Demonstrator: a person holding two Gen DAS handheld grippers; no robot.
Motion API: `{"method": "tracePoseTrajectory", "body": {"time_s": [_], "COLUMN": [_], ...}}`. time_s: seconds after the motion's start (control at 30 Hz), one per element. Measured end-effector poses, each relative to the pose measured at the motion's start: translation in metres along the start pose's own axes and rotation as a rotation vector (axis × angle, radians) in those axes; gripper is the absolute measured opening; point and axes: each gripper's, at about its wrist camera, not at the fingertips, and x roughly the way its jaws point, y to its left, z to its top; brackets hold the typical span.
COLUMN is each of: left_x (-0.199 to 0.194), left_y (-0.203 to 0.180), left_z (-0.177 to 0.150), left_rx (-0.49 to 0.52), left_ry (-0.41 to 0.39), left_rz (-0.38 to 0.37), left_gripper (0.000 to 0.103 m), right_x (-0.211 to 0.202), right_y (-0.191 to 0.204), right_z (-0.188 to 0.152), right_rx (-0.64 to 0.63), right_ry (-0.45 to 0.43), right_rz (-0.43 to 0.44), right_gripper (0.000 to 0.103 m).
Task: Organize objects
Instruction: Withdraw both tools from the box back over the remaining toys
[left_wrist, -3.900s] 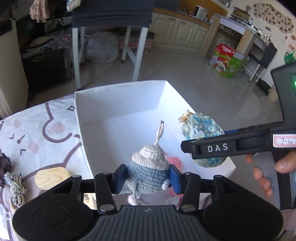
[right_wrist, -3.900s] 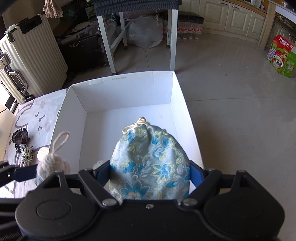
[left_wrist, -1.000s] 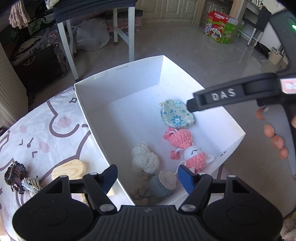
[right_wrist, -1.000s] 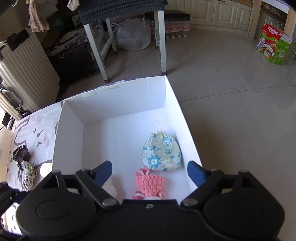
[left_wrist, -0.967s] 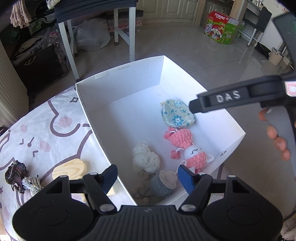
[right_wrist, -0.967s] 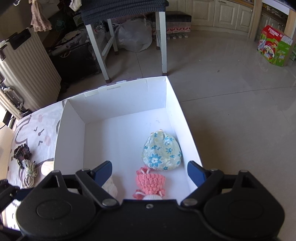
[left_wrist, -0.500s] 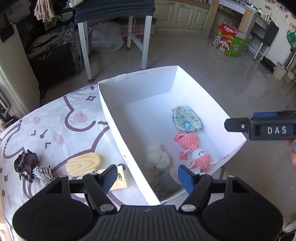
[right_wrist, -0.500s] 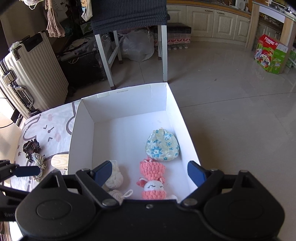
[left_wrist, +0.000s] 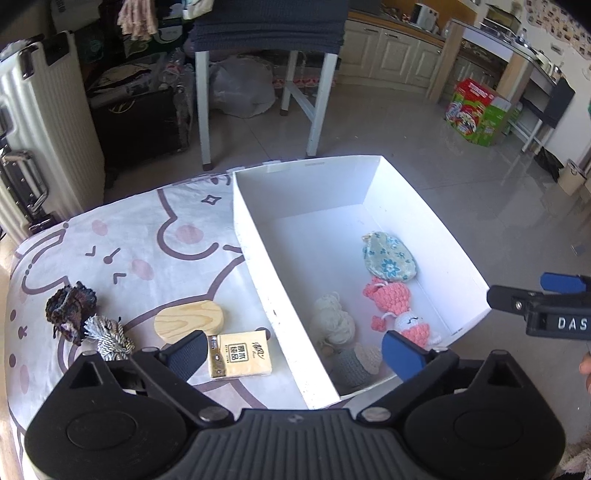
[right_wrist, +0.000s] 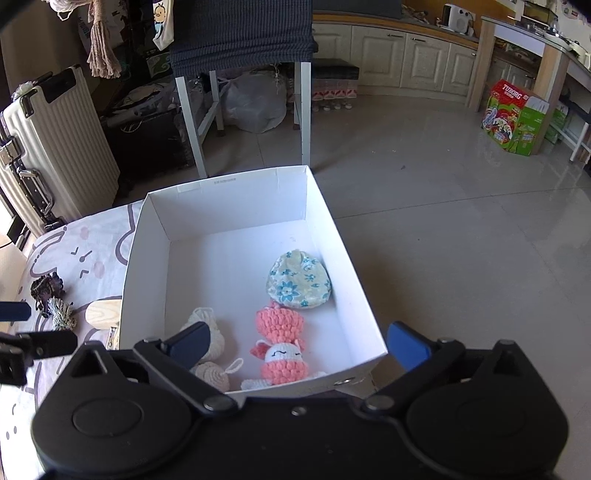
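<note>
The tabletop (left_wrist: 122, 236), covered in a white cloth printed with a cartoon face, carries everything here, and the white cardboard box (left_wrist: 421, 206) is the landmark: it sits at the cloth's right edge, open at the top.

Inside the box, toward its right wall, lies the blue floral drawstring pouch (left_wrist: 389, 258). Just nearer than the pouch and touching it is the pink crochet bunny (left_wrist: 400, 310), lying on its back with its white face up. Left of the bunny, by the box's left wall, rests a cream yarn ball (left_wrist: 332, 317), and at the box's near corner sits the grey-blue crochet doll with a cream hat (left_wrist: 356, 360), tipped on its side.

Outside the box, just beside its left wall, lies a yellow tissue pack (left_wrist: 240, 353). Farther left of the box is an oval wooden block (left_wrist: 189, 320), then a grey-white rope knot (left_wrist: 109, 338), touching a dark knitted bundle (left_wrist: 70, 308), farthest from the box.

The left tongs (left_wrist: 293, 350) hang released above the box's near-left corner, jaws spread wide and holding nothing. The right tongs (right_wrist: 299, 341) hover released above the box's near wall, likewise spread and gripping nothing.
</note>
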Motion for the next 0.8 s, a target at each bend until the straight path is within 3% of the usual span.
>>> {"method": "tracePoseTrajectory", "body": {"time_s": [0.8], "left_x": [-0.015], "left_y": [0.066], "left_z": [-0.010], "left_rx": [-0.124], "left_ry": [-0.084], "left_rz": [0.079], "left_gripper": [0.103], "right_x": [0.004], "right_y": [0.037], "right_z": [0.004], "right_rx": [-0.017], "right_ry": [-0.022], "right_rz": [0.032], "right_gripper": [0.103]}}
